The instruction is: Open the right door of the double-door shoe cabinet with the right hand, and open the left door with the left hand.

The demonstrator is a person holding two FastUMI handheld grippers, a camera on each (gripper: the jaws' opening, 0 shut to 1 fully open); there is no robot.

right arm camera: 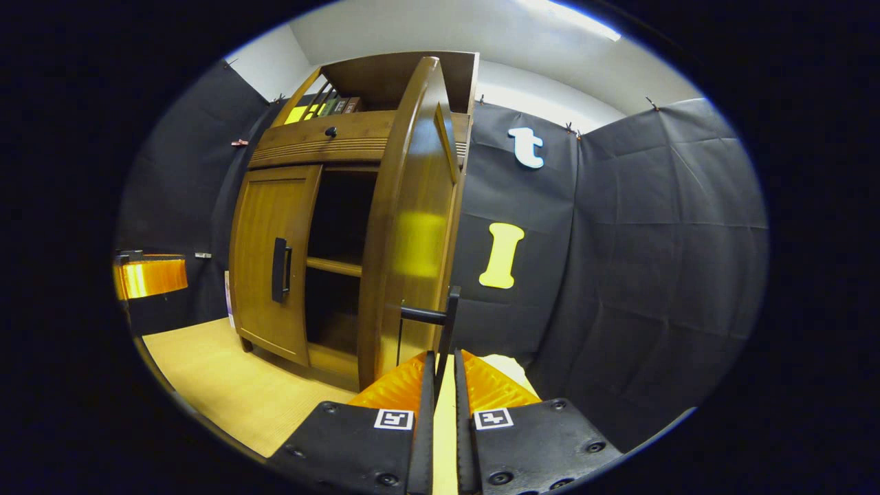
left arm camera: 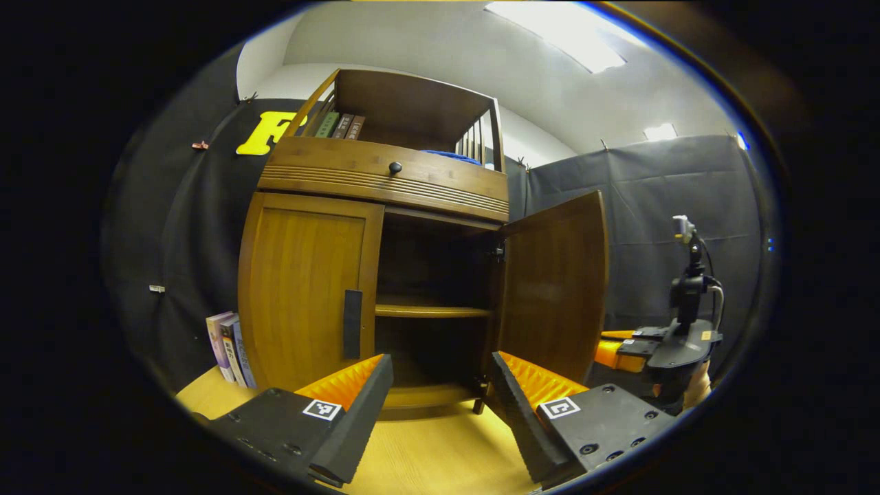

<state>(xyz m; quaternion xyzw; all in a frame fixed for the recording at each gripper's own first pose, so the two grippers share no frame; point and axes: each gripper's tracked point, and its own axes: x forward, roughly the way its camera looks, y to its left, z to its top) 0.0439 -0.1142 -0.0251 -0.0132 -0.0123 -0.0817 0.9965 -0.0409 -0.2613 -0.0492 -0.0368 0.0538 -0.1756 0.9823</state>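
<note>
Standing roughly half done: right door [left arm camera: 553, 289] of the shoe cabinet [left arm camera: 385, 182] swung wide toward 3 o'clock in the left gripper view, inner shelf [left arm camera: 432, 311] exposed; left door [left arm camera: 306, 289] shut flush, tall axis upright, face outward. Right gripper [right arm camera: 445, 375] clenched on the right door's handle [right arm camera: 447, 323], bar upright between the jaws. Left gripper [left arm camera: 440, 385] released, jaws spread, pointed between the doors, apart from the left door's handle [left arm camera: 352, 323] at 11 o'clock. Left to do: grasping that handle, pulling.

Recording booth made to look like home: black cloth walls [right arm camera: 660, 227] pinned up, wooden shoe cabinet [left arm camera: 309, 289], books [left arm camera: 230, 347] on floor, ceiling lamp [left arm camera: 564, 34].
</note>
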